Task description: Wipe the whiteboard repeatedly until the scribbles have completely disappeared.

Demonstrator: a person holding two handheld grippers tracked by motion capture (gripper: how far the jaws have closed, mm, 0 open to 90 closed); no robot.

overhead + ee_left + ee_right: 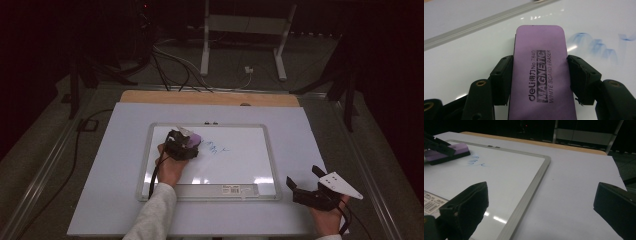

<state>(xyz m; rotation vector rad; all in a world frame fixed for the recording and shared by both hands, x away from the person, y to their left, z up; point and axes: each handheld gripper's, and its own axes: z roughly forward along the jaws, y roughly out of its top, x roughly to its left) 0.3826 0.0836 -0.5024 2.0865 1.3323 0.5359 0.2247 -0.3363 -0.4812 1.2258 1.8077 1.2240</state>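
Pale-topped table (115,200), framed whiteboard (145,165) flat on it

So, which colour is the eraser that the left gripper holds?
Purple, with black print on top; the eraser shows best in the left gripper view.

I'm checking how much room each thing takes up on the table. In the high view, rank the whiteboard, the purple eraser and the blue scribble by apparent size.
1. whiteboard, by far the largest.
2. purple eraser, partly hidden by the left gripper clamping it.
3. blue scribble: looks about as big as the eraser's visible part, so these two are unsure.
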